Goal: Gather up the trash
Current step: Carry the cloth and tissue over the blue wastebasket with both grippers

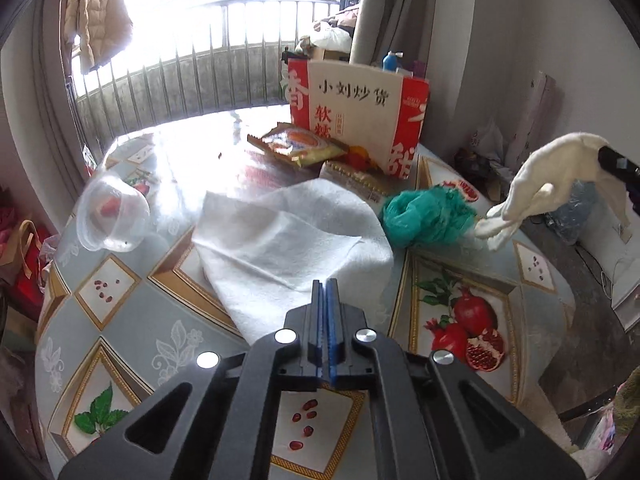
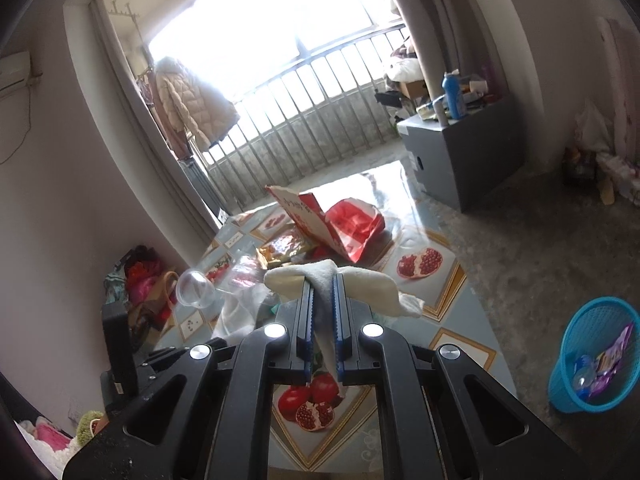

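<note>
A large white paper towel (image 1: 288, 232) lies tented on the pomegranate-print tablecloth (image 1: 120, 288). My left gripper (image 1: 326, 284) is shut, its tips biting the towel's near part. My right gripper (image 2: 323, 280) is shut on a cream cloth glove (image 2: 360, 280), which hangs between the blue pads. From the left wrist view the glove (image 1: 532, 188) dangles from the right gripper (image 1: 608, 158) beyond the table's right edge. A crumpled green plastic bag (image 1: 424, 216) sits just right of the towel. A clear plastic cup (image 1: 112, 216) lies on its side at the left.
A red-and-white carton (image 1: 356, 112) and a snack packet (image 1: 300, 144) stand at the table's far side. A blue mesh basket (image 2: 592, 360) holding wrappers stands on the floor to the right. A grey cabinet (image 2: 460, 160) is beyond the table, bags (image 2: 140, 280) on the floor at left.
</note>
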A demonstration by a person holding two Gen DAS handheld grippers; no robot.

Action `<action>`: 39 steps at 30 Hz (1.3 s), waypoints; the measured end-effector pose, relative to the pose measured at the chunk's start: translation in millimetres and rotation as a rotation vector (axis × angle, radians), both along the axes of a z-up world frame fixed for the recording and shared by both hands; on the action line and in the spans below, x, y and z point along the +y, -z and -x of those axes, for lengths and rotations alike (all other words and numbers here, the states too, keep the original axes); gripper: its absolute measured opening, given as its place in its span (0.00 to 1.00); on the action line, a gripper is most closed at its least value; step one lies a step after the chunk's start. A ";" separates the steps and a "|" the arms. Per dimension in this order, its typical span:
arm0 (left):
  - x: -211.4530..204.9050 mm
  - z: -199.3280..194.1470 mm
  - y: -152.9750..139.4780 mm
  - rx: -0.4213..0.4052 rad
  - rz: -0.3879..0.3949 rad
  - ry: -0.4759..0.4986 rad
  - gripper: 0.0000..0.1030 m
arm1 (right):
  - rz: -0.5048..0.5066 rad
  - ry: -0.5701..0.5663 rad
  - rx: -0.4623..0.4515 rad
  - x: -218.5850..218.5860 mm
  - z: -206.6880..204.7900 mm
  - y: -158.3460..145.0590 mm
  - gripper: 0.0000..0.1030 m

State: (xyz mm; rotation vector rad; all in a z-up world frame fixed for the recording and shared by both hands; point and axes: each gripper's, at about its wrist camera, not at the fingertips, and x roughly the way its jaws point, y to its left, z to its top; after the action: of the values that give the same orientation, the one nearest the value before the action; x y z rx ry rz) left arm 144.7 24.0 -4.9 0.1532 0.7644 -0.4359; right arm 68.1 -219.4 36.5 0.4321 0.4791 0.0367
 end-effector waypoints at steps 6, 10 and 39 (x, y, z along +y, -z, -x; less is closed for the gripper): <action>-16.1 29.2 -67.6 -0.140 0.086 0.088 0.01 | -0.007 0.082 -0.072 -24.8 29.9 -14.2 0.06; -48.2 40.9 -101.1 -0.158 0.177 0.218 0.01 | -0.003 0.176 -0.111 -48.3 54.5 -21.5 0.06; -516.1 35.5 77.6 0.471 -0.058 0.895 0.01 | -0.240 0.713 0.119 -293.4 105.7 117.6 0.07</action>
State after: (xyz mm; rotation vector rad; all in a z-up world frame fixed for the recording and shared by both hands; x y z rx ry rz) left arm 109.2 -492.1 -82.6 0.4634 1.1544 -1.3311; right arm -37.6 -512.8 -81.2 0.8247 0.4161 -0.6279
